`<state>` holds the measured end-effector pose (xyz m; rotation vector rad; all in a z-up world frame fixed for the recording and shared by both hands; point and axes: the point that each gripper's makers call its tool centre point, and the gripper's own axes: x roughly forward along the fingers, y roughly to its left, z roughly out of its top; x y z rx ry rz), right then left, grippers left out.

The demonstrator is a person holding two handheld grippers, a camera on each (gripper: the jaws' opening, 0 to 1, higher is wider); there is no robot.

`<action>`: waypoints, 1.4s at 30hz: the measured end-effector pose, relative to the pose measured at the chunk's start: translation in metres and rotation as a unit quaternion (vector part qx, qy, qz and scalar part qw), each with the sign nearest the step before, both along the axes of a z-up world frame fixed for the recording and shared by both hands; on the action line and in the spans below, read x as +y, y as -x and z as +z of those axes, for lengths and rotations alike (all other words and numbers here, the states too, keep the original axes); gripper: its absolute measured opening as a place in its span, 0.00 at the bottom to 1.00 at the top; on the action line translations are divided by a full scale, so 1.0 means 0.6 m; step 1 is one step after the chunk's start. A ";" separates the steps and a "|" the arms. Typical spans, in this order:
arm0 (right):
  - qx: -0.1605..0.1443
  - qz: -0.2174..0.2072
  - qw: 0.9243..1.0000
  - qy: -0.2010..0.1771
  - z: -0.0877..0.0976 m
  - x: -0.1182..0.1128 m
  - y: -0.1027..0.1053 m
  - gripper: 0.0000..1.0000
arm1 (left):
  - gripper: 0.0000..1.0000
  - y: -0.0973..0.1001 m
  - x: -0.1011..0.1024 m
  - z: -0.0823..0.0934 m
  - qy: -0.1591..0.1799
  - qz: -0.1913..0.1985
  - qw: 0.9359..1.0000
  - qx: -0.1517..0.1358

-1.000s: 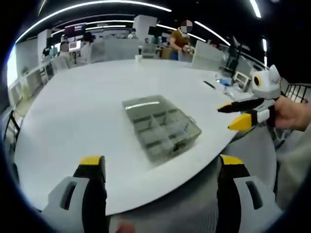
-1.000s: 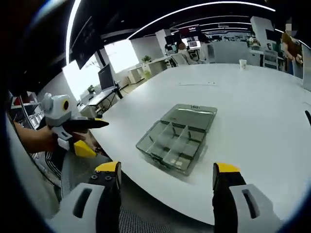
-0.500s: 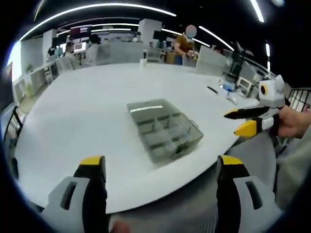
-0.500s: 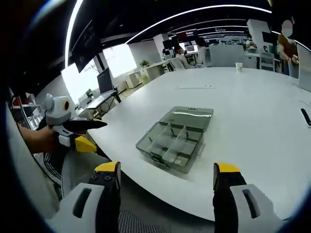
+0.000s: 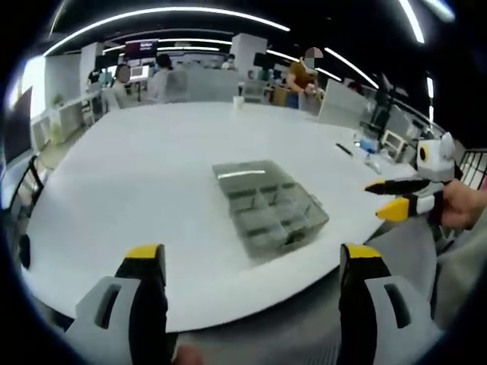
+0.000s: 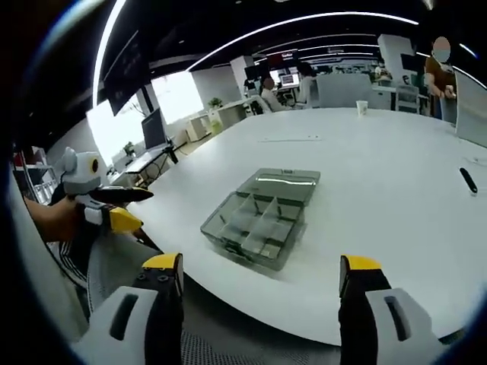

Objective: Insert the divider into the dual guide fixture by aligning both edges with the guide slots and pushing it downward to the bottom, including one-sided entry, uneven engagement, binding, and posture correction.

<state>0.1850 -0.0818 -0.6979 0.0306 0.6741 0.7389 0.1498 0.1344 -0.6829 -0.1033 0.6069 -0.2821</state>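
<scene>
A clear grey compartment box [image 5: 270,203] lies on the white table [image 5: 137,167], its lid folded back and dividers standing between its cells. In the right gripper view the same box [image 6: 259,217] sits near the table's front edge. My left gripper [image 5: 251,266] is open, held off the table edge short of the box, nothing between its jaws. My right gripper [image 6: 257,270] is open too, also back from the edge. The right gripper [image 5: 403,198] enters the left gripper view from the right, and the left gripper [image 6: 106,209] enters the right gripper view from the left.
A black pen [image 6: 469,179] lies on the table to the right of the box. A paper cup [image 6: 361,107] stands at the far side. Small items [image 5: 365,146] cluster at the table's right end. People, desks and chairs stand beyond the table.
Both views have shifted a little with the hands. The box now sits slightly further right in the left gripper view and further left in the right gripper view. The box has not moved.
</scene>
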 end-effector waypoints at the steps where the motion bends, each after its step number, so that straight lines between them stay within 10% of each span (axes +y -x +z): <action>1: 0.000 -0.002 1.000 0.006 -0.003 -0.004 0.000 0.84 | 0.93 0.000 0.000 -0.001 0.000 0.000 1.000 0.001; 42: 0.005 -0.025 0.999 0.028 -0.022 -0.034 0.000 0.91 | 0.94 0.010 0.020 -0.007 0.001 0.018 1.000 0.004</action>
